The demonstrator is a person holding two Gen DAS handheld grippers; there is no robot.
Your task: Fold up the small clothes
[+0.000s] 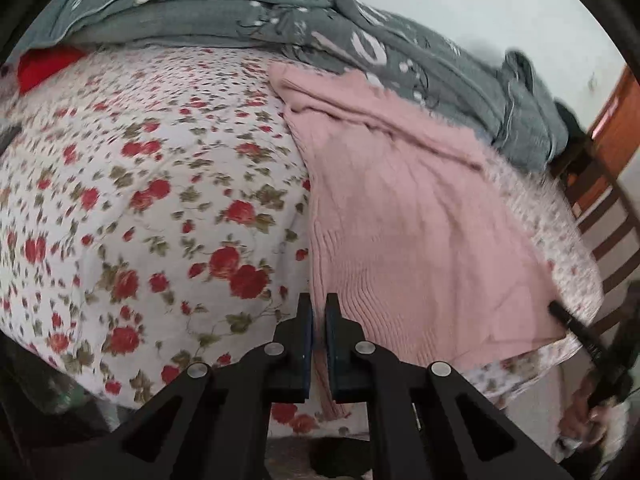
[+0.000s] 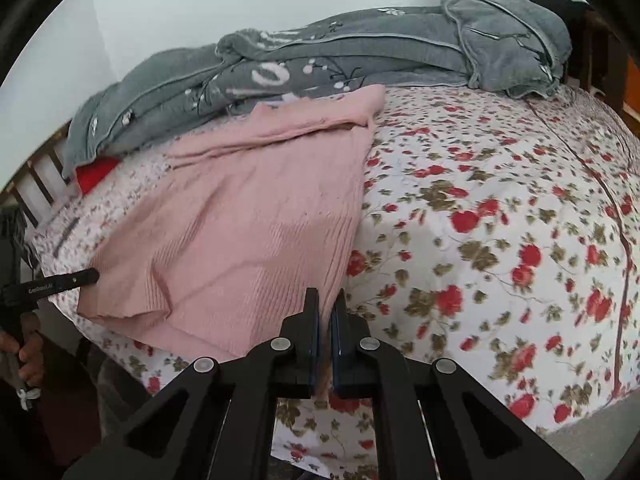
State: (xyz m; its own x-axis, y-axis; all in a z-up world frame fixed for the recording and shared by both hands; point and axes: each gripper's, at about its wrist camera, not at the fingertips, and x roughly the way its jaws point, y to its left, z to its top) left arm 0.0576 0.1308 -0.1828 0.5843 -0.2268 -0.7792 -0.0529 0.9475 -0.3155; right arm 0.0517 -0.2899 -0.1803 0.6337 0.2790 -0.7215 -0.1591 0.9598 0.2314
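Garment (image 1: 404,216) on bedsheet (image 1: 160,200), before blanket (image 1: 400,52).

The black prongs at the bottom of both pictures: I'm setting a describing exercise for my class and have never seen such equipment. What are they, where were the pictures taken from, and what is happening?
There is no robot here. A person holds a two-finger gripper in each hand, and a wide-angle camera on each one looks along its fingers. One picture comes from the left gripper, the other from the right gripper. A pink knitted garment lies on a rose-patterned bedspread, with a grey blanket bunched behind it. Each gripper is shut on a near corner of the garment, probably ready to fold it.
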